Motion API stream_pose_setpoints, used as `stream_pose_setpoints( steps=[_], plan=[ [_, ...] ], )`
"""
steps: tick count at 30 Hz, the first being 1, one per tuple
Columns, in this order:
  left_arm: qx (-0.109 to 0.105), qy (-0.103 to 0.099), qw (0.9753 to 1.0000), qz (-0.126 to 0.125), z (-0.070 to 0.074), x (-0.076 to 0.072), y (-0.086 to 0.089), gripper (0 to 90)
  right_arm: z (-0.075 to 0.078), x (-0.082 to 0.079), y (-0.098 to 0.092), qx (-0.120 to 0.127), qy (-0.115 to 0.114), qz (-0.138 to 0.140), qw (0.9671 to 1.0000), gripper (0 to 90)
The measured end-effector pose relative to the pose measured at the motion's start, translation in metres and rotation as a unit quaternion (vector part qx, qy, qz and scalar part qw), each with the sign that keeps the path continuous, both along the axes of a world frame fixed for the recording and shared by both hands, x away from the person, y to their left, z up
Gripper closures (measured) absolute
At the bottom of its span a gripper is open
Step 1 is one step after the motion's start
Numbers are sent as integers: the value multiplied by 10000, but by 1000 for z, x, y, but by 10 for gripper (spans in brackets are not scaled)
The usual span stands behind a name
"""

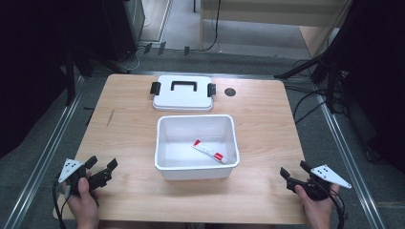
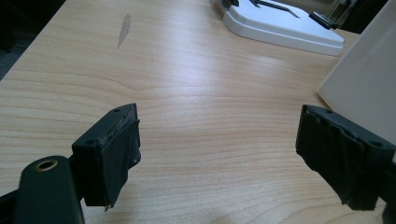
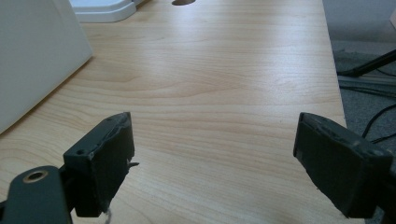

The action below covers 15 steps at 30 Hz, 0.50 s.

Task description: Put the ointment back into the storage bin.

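Grippers (image 1: 101, 168) over pale wooden table (image 1: 129, 133)

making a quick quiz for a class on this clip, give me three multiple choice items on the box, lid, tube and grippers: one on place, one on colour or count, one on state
1. Where does the tube lie?
A. inside the white box
B. on the lid
C. on the bare table beside the left gripper

2. What colour is the handle on the lid?
A. red
B. black
C. white

3. How do the left gripper and the right gripper stand?
A. both shut on the tube
B. one open, one shut
C. both open and holding nothing

Answers:
1 A, the high view shows the tube on the box floor.
2 B, a black handle and black clips sit on the white lid behind the box.
3 C, each gripper view shows its jaws wide apart with bare table between them.
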State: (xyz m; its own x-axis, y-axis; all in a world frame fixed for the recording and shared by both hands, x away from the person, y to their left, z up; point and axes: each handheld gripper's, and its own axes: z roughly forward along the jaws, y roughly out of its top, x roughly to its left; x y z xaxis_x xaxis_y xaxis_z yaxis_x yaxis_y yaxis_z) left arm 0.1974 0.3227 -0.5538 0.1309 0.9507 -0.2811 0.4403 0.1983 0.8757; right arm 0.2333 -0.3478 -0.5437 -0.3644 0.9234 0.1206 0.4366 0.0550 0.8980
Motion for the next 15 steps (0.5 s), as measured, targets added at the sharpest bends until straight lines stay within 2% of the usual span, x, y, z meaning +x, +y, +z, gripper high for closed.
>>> stream_pose_setpoints(
  steps=[4, 7, 15],
  plan=[
    [-15, 14, 10000, 12, 0, 0, 0, 146, -2, 0, 1, -46, 46, -99, 9999, 85],
    [6, 31, 10000, -13, 0, 0, 0, 146, -2, 2, -2, 66, 79, -237, 9997, 66],
    [43, 49, 10000, 2, 0, 1, -1, 146, -2, 2, -3, 134, 143, -398, 9990, 69]
  ],
)
